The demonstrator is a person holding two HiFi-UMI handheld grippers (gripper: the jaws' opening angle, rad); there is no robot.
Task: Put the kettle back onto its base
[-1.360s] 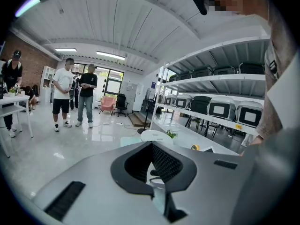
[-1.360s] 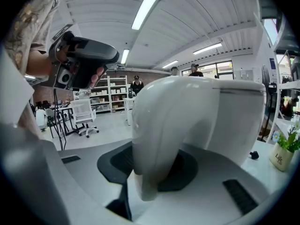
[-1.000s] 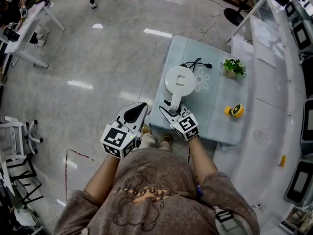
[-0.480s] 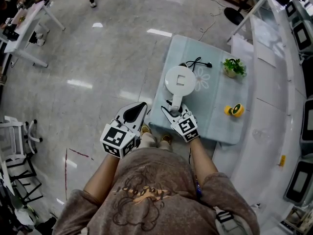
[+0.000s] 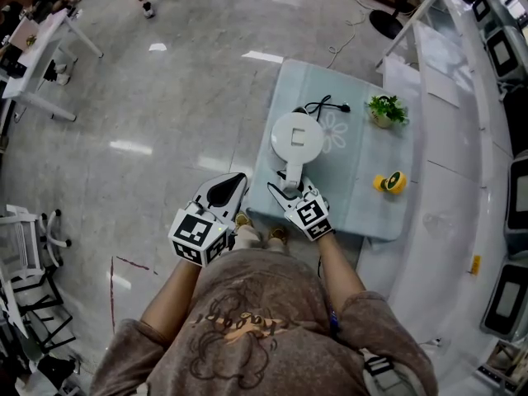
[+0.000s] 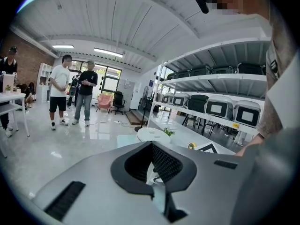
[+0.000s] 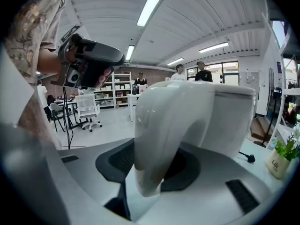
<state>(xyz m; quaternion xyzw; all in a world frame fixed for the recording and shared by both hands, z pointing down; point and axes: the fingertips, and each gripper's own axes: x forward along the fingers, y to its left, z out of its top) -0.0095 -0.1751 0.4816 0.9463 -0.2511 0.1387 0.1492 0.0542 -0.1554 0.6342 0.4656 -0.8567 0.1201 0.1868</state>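
Since a second ago little has moved: the kettle stands in the same spot on the pale worktop, the right gripper has stayed at the kettle's handle, and only its jaws have changed, now opening wider than they were. In the right gripper view the white handle rises between those jaws, which are letting go of it rather than clamping it, with dark pad showing on either side of it. The kettle is upright, its round lid facing up in the head view, and a black cord runs out from its far side; its base cannot be made out beneath it. The left gripper is held to the left of the kettle and nearer the person, off the worktop's edge and over the glossy floor; its jaws stand apart with nothing between them. Beyond the kettle and to its right sits a small potted plant, and to the kettle's right on the near side lies a yellow roll, both well apart from the kettle
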